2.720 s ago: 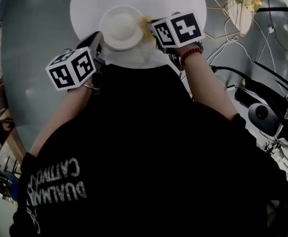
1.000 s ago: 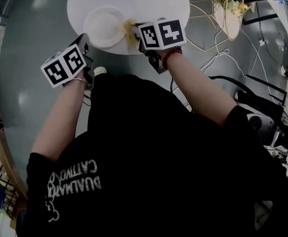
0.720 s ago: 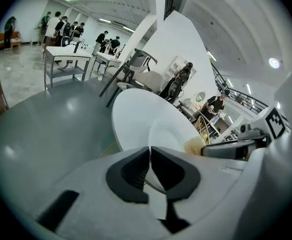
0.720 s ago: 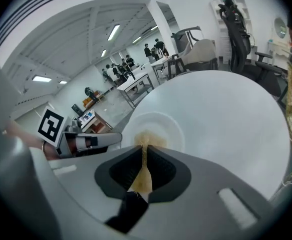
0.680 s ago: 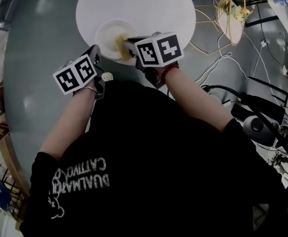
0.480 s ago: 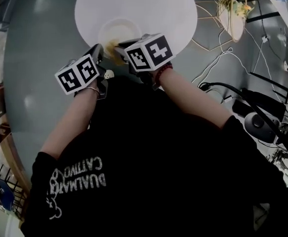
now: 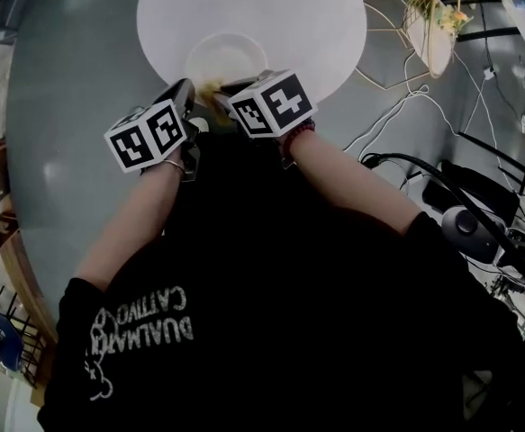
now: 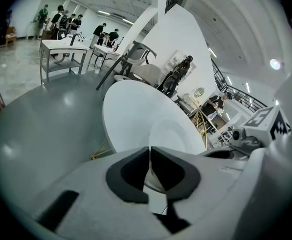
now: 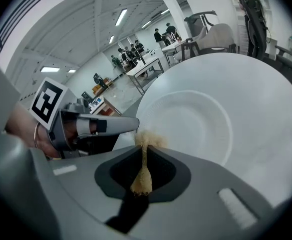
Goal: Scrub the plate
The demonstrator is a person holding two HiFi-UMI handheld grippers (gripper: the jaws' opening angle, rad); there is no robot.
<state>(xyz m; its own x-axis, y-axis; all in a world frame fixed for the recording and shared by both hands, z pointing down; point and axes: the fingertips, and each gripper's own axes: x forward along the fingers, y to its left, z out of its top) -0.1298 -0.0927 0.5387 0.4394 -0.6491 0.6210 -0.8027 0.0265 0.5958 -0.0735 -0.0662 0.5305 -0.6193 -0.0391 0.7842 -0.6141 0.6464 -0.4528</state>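
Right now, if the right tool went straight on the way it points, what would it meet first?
Probably the plate: the tan scrubber pinched in the right tool pokes out ahead and would touch its near rim first, though depth is unclear.

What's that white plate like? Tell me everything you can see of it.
The plate is round, plain white and ceramic-looking, with a shallow sunken centre and a broad rim. It lies flat on the round white table, close to the person's side. The left gripper pinches its near rim. The right gripper holds a tan fuzzy pad at that same rim.
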